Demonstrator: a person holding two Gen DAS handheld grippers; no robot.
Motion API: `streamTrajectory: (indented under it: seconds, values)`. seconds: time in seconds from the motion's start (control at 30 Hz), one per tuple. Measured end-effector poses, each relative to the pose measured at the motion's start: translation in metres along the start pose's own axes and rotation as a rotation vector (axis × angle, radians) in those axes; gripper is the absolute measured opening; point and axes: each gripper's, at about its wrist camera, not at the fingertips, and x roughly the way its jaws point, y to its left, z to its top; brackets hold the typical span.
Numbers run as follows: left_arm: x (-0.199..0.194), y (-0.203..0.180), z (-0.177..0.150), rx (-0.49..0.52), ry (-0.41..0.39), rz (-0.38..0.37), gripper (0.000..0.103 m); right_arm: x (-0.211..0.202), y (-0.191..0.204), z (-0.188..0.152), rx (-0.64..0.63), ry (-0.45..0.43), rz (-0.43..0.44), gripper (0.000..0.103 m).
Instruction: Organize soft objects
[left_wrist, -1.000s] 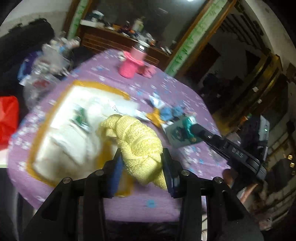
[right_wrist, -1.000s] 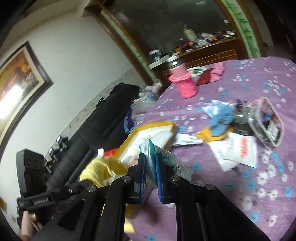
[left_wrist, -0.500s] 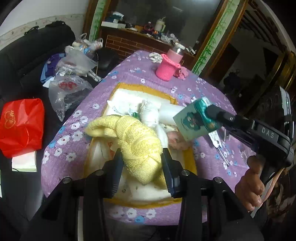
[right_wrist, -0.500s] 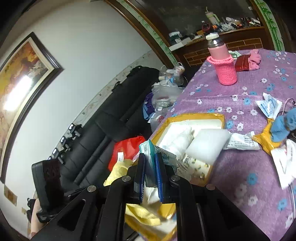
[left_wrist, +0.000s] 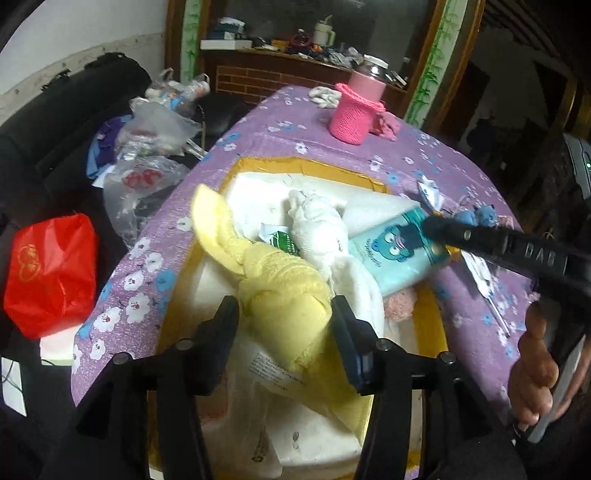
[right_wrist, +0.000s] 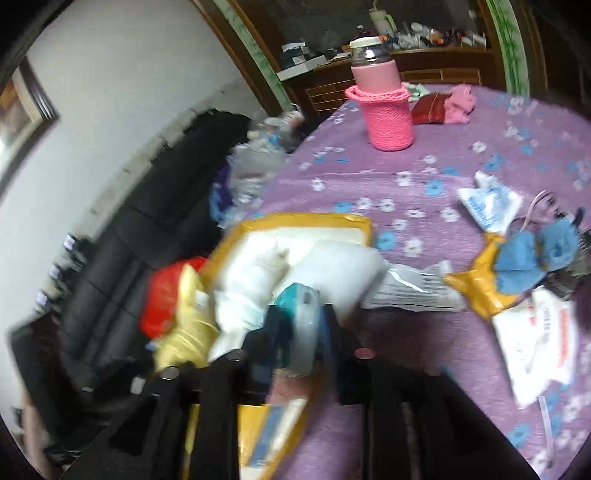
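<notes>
The landmark is the yellow-rimmed shallow cardboard box (left_wrist: 369, 181) lying on the purple flower-print tablecloth (left_wrist: 280, 129). It already holds white cloth bundles and white foam pieces, piled above its rim.

The left gripper (left_wrist: 284, 328) is clamped on a knotted yellow knit towel (left_wrist: 280, 291), held over the near half of the box. One loose tail reaches toward the box's left rim.

- Risk: on release, the tail may fall outside the left rim and pull the towel off the pile, because the contents beneath are uneven and soft.
- Risk: the left fingers may snag the knit loops when they part, dragging the towel back out.

The right gripper (right_wrist: 295, 332) is clamped on a teal plastic-wrapped tissue pack with a cartoon face (left_wrist: 399, 254), which lies across the right side of the box, over a white rolled cloth (left_wrist: 317, 229).

- Risk: the pack is smooth and sits tilted on the heap; judged from this, it may slide over the right rim onto the tablecloth.
- Risk: both grippers work close together over the box, so a collision between them could knock either item loose.

Beyond the far rim of the box stands a pink knit-sleeved bottle (left_wrist: 356, 110), well apart from both grippers. To the right of the box lie a small blue plush toy (right_wrist: 535, 254) and paper packets, not yet sorted.
</notes>
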Motion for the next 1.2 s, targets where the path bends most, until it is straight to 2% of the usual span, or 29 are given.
streamTrajectory:
  seconds: [0.07, 0.17, 0.27, 0.33, 0.4, 0.5, 0.57, 0.7, 0.83, 0.9, 1.0, 1.07, 1.13, 1.2]
  values:
    - [-0.007, -0.002, -0.003, -0.003, -0.033, 0.021, 0.051, -0.004, 0.009, -0.004, -0.047, -0.016, -0.039, 0.051]
    - [-0.026, 0.003, -0.006, -0.074, -0.115, 0.061, 0.066, -0.021, 0.013, -0.014, -0.062, -0.051, -0.038, 0.061]
    - [-0.044, 0.006, -0.014, -0.137, -0.177, 0.134, 0.066, -0.043, 0.009, -0.031, -0.078, -0.089, -0.038, 0.067]
    - [-0.052, -0.003, -0.019, -0.095, -0.181, 0.136, 0.066, -0.054, 0.000, -0.046, -0.090, -0.108, -0.040, 0.070]
    - [-0.054, -0.017, -0.026, -0.056, -0.126, 0.068, 0.066, -0.066, -0.016, -0.066, -0.080, -0.111, -0.044, 0.073]
    - [-0.042, -0.040, -0.034, -0.040, 0.044, -0.095, 0.066, -0.080, -0.047, -0.084, -0.013, -0.100, -0.049, 0.074]
    - [-0.039, -0.056, -0.036, -0.031, 0.080, -0.172, 0.066, -0.094, -0.068, -0.092, 0.021, -0.093, -0.059, 0.074]
    - [-0.039, -0.093, -0.038, 0.010, 0.105, -0.254, 0.066, -0.112, -0.108, -0.102, 0.089, -0.091, -0.106, 0.074]
    - [-0.038, -0.122, -0.037, 0.062, 0.098, -0.260, 0.066, -0.122, -0.139, -0.105, 0.163, -0.068, -0.133, 0.074]
    - [-0.034, -0.136, -0.036, 0.106, 0.095, -0.233, 0.066, -0.124, -0.149, -0.106, 0.183, -0.047, -0.130, 0.074]
    - [-0.027, -0.147, -0.036, 0.132, 0.103, -0.179, 0.066, -0.118, -0.159, -0.098, 0.206, -0.033, -0.076, 0.074]
    - [-0.024, -0.150, -0.036, 0.125, 0.119, -0.168, 0.066, -0.113, -0.166, -0.088, 0.229, -0.033, -0.054, 0.074]
    - [-0.019, -0.150, -0.037, 0.110, 0.151, -0.209, 0.066, -0.106, -0.168, -0.073, 0.231, -0.032, -0.039, 0.074]
    - [-0.016, -0.150, -0.036, 0.097, 0.175, -0.232, 0.066, -0.093, -0.177, -0.060, 0.246, -0.034, -0.068, 0.074]
